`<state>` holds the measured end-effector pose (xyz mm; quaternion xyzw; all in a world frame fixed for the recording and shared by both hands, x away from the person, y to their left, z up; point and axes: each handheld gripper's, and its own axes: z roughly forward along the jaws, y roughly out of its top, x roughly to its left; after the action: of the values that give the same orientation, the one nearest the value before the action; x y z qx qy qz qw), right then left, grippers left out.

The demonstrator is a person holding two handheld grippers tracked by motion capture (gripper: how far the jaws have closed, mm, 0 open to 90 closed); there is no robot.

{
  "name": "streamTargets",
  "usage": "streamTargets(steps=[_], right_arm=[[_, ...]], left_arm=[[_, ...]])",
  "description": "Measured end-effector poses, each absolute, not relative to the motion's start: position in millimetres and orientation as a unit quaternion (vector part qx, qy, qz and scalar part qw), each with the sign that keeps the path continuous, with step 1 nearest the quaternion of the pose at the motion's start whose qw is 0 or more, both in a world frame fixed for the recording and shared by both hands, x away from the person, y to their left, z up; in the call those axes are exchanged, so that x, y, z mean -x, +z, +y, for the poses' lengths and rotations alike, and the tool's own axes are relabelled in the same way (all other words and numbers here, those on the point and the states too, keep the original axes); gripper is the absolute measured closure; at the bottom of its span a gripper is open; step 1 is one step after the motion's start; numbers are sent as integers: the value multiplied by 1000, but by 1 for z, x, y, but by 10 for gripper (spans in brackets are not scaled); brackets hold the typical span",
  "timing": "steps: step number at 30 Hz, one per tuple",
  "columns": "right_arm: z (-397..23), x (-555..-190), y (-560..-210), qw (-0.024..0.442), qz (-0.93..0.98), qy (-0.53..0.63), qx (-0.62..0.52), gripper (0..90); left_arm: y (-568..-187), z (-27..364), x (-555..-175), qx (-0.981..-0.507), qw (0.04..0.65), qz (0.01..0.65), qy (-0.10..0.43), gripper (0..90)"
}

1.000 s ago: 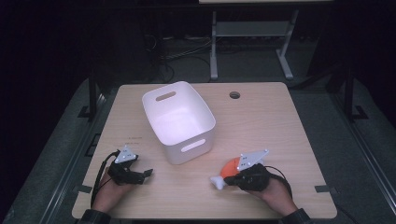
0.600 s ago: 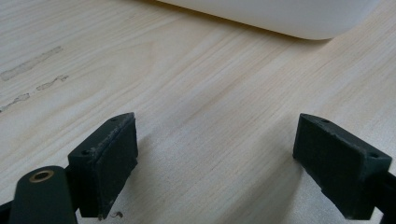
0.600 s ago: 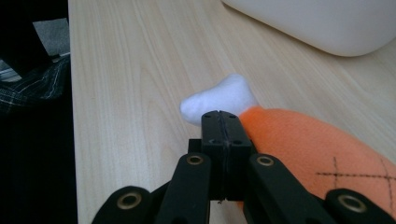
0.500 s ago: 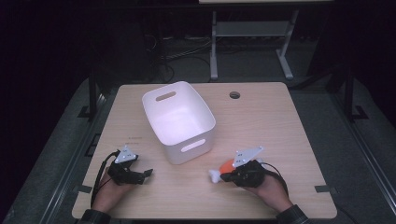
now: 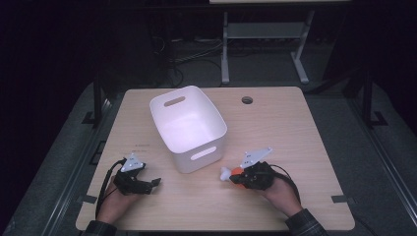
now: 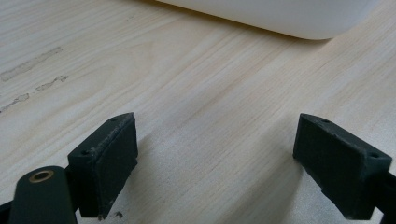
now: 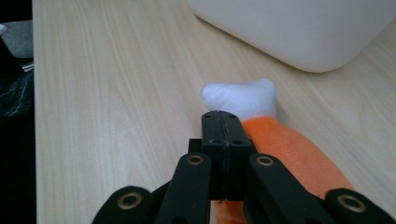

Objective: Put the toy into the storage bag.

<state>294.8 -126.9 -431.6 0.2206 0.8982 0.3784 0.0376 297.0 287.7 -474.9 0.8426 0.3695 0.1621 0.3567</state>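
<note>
A: We see the right hand-held gripper [image 7: 223, 122] clenched fully, pads together, against the orange plush toy [image 7: 289, 154] lying on the worktop [image 5: 295, 128].

B: We note the left hand-held gripper [image 6: 215, 163] released; the white bin [image 5: 189, 125] stands near.

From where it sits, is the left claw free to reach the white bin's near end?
Probably yes. The left claw is open and empty, and bare table lies between it and the white bin. The plush toy lies on the other side.
</note>
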Motion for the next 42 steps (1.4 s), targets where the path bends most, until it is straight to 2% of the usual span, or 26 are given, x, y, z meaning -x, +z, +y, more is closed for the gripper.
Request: streamTargets(steps=[24, 27, 32, 33, 34, 38, 42], right_arm=[[-127, -307, -428, 51, 895, 372, -240, 895], [-129, -306, -425, 45, 893, 376, -244, 856], [-134, -303, -416, 32, 892, 375, -251, 723], [-134, -303, -416, 32, 892, 375, -251, 723], [-135, -301, -413, 32, 892, 373, -253, 677], [-136, -300, -409, 36, 894, 368, -253, 612], [-140, -300, -405, 46, 894, 363, -259, 493]], left_arm=[[-475, 288, -297, -843, 357, 369, 162, 132], [-475, 288, -297, -843, 357, 369, 161, 132], [-475, 288, -297, -843, 357, 369, 161, 132], [-475, 288, -297, -843, 356, 369, 161, 132], [-475, 288, -297, -843, 356, 370, 161, 132], [-475, 288, -297, -843, 356, 369, 161, 132], [-475, 288, -297, -843, 356, 369, 161, 132]])
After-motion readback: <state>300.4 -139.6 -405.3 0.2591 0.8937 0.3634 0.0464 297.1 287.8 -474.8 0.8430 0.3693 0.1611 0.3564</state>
